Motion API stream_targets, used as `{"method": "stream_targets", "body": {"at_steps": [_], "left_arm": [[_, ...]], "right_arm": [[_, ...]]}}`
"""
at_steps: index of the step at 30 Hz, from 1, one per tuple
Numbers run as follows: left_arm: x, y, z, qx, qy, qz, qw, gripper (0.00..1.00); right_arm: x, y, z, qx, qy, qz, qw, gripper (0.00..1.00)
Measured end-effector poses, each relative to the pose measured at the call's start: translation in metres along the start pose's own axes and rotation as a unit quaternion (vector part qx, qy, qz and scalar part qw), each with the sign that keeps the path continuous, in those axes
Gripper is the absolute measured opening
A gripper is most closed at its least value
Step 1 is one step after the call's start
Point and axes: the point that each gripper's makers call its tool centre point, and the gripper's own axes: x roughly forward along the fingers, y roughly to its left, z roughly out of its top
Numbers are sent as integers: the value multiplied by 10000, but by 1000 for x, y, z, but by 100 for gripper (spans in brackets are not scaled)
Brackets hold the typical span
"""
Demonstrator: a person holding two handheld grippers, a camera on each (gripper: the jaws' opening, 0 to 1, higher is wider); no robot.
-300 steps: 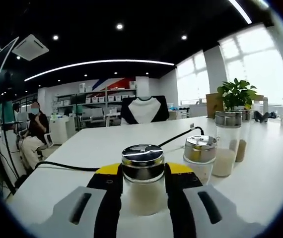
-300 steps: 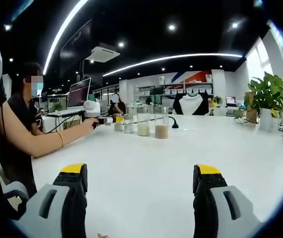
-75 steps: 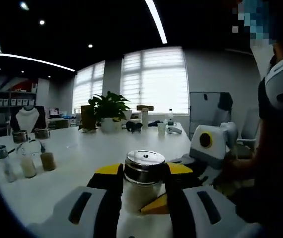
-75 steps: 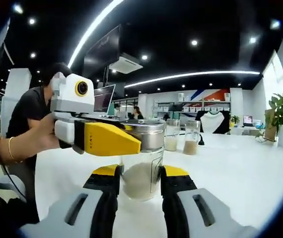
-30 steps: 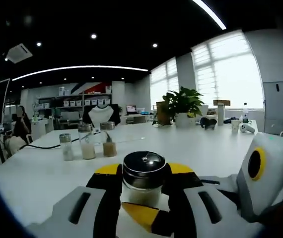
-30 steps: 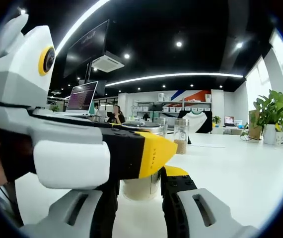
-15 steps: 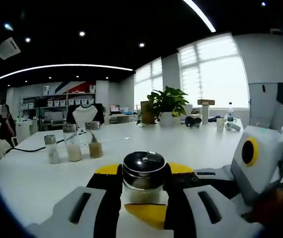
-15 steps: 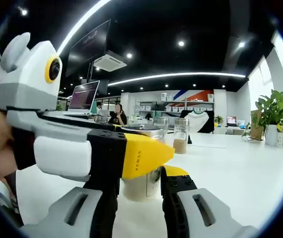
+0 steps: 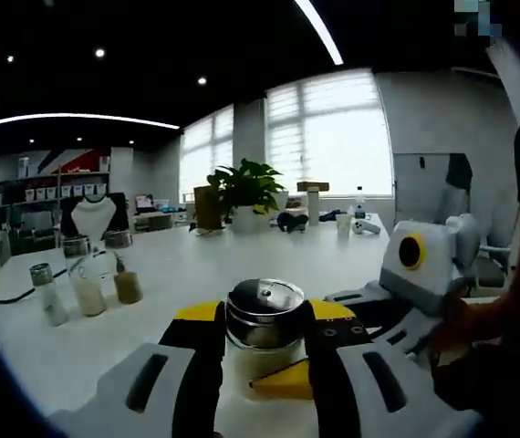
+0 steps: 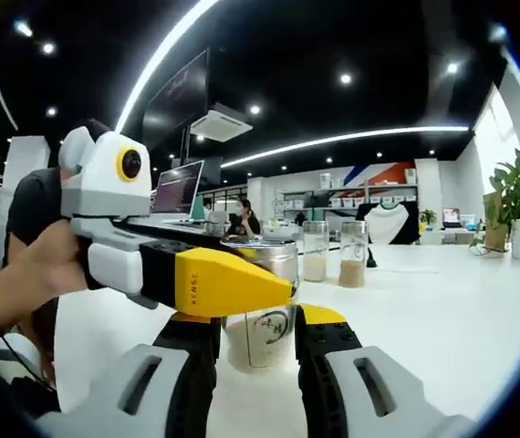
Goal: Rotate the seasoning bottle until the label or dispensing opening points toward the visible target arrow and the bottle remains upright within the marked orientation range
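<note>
Both grippers clamp the seasoning bottle [image 9: 265,330]: left gripper [image 9: 262,339] fingers at its shoulder, right gripper [image 10: 255,336] fingers lower down; it stands upright on the white table [image 10: 442,301] (no arrow visible).

Glossy metal lid [image 9: 265,313], clear glass bottle [image 10: 258,336], smooth white table [image 10: 424,310]
</note>
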Motion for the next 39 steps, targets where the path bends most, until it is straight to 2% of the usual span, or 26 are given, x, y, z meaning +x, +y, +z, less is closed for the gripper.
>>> {"method": "stream_targets", "body": {"at_steps": [3, 4, 6, 9, 10, 11, 12, 14, 16, 20, 23, 26, 29, 35, 39], "left_arm": [[-4, 0, 1, 280, 159, -365, 9988, 35], [-6, -4, 0, 254, 248, -569, 9977, 35], [-8, -6, 1, 259, 231, -828, 9960, 35], [-10, -6, 0, 225, 215, -1021, 9943, 35], [-8, -17, -1, 193, 205, -1099, 9935, 36], [-8, -18, -2, 174, 198, -1155, 9930, 36], [-7, -11, -3, -26, 171, -1017, 9947, 36], [-11, -2, -5, 149, 217, -1002, 9946, 35], [-12, -2, -5, 125, 180, -1006, 9947, 35], [-15, -3, 1, -23, 7, -1220, 9925, 35], [-14, -3, -3, -140, 42, -1335, 9909, 35], [-16, -9, -8, -102, 154, -1510, 9884, 35], [-19, -17, -11, -199, 226, -1779, 9836, 36], [-20, -25, -14, -86, 300, -1871, 9818, 36], [-21, -28, -14, -87, 342, -1936, 9805, 36]], "right_arm": [[0, 5, 3, -60, -35, 187, 9998, 30], [0, 7, 3, -78, -29, 244, 9997, 30], [-1, 10, 3, -64, -52, 333, 9994, 31], [-2, 12, 2, -50, -38, 398, 9992, 32], [-3, 13, 1, -66, -20, 443, 9990, 32], [-3, 14, 1, -68, -14, 465, 9989, 32], [-4, 13, 0, 53, -7, 534, 9986, 32], [-6, 9, 0, 216, -35, 551, 9982, 33], [-7, 6, -1, 347, -20, 623, 9975, 35], [-7, 10, 2, 472, -66, 775, 9959, 35], [-6, 13, 0, 453, -2, 822, 9956, 34], [-7, 17, 1, 674, -45, 936, 9933, 35], [-8, 22, -2, 598, 2, 1069, 9925, 37], [-6, 29, -6, 597, 60, 1215, 9908, 37], [-7, 32, -8, 801, 34, 1333, 9878, 36]]}}
